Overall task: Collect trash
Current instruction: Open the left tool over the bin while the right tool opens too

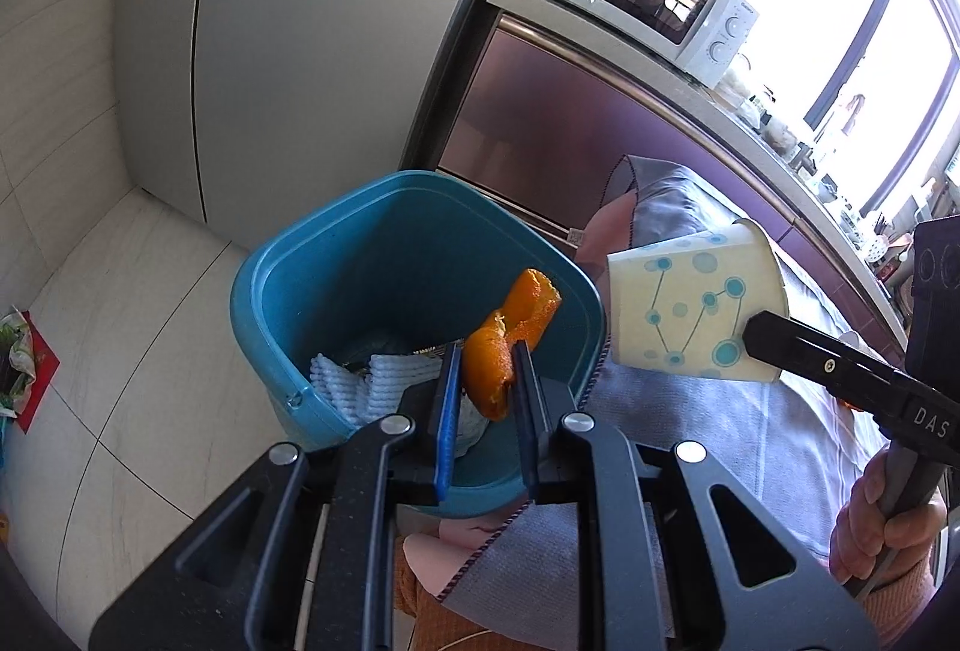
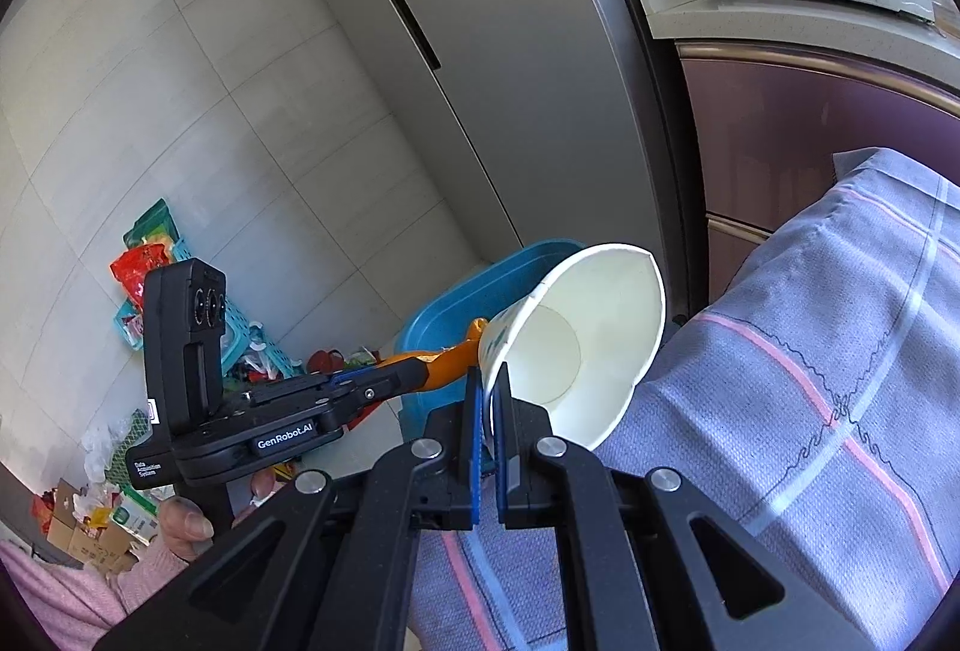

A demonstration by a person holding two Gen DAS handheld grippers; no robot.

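Left gripper (image 1: 486, 381) pinching orange peel (image 1: 510, 333) (over bin (image 1: 264, 303)) | right gripper (image 2: 492, 405) nipping cup (image 2: 600, 327) rim

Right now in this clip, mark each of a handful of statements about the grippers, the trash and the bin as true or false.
1. The left gripper is shut on a piece of orange peel. True.
2. The right gripper is empty. False: it is shut on the wall of a paper cup.
3. The paper cup stands upright. False: it is tipped on its side, its open mouth facing the right wrist camera.
4. The blue bin already holds something pale. True: a white ribbed item lies inside.
5. The orange peel is over the bin's opening. True.
6. The bin has a closed lid. False: it is open at the top.
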